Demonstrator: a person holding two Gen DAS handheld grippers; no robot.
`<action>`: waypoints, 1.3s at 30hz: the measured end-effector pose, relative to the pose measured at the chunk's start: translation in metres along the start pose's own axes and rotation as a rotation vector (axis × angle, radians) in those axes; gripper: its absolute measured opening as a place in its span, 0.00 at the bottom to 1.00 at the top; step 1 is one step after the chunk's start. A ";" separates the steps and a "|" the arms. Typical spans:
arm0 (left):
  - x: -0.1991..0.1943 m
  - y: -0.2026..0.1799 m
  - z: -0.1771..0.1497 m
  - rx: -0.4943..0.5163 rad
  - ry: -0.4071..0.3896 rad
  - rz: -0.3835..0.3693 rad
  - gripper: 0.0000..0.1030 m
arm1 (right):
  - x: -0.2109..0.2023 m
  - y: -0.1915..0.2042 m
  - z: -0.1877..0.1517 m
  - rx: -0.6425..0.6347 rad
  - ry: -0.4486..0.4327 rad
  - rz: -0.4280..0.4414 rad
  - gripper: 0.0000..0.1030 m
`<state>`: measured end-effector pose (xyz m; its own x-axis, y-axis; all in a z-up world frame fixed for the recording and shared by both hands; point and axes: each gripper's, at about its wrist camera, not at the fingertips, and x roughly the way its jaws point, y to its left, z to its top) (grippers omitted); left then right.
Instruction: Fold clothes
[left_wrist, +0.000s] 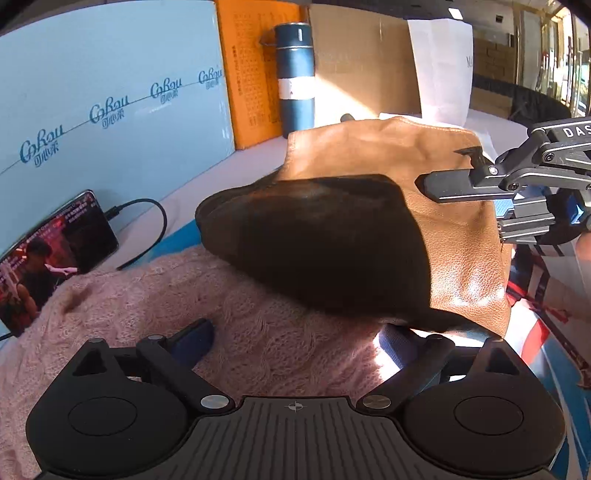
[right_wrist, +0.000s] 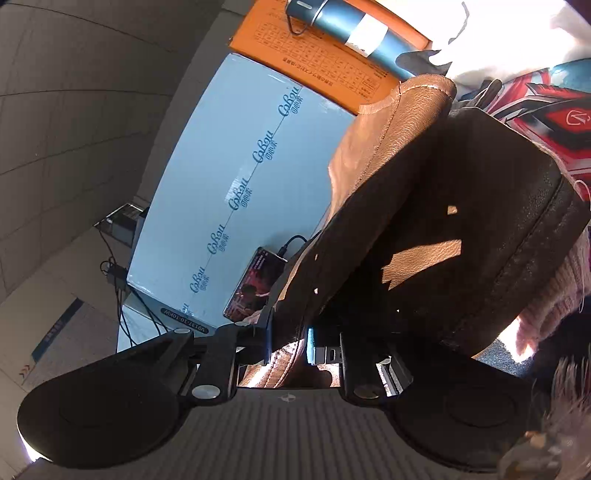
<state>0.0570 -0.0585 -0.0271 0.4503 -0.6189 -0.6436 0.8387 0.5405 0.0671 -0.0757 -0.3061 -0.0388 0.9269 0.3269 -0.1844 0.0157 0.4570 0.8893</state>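
Two claws work a tan leather garment (left_wrist: 436, 229) lifted over a pink knit sweater (left_wrist: 236, 332). Right claw (right_wrist: 290, 347) is clamped on the leather's edge; left claw (left_wrist: 295, 343) is spread wide, one finger under the leather's lower corner.

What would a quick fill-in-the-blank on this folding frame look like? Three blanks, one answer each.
1. The right gripper is shut on the tan ____ garment.
2. The left gripper is open above a knitted sweater coloured ____.
3. A cable is plugged into the ____ leaning on the blue box.

Missing words: leather; pink; phone
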 end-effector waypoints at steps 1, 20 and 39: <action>-0.001 0.001 0.000 -0.016 -0.012 0.010 0.82 | -0.001 -0.002 0.002 0.008 -0.011 0.012 0.13; -0.235 0.056 -0.003 -0.287 -0.671 0.666 0.17 | -0.033 0.008 0.036 -0.099 -0.235 0.016 0.10; -0.259 0.141 -0.132 -0.613 -0.201 0.973 0.46 | -0.028 -0.029 0.029 0.007 -0.301 -0.206 0.27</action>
<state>0.0180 0.2535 0.0482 0.9082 0.1590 -0.3872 -0.1510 0.9872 0.0513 -0.0911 -0.3528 -0.0475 0.9728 -0.0298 -0.2297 0.2153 0.4820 0.8493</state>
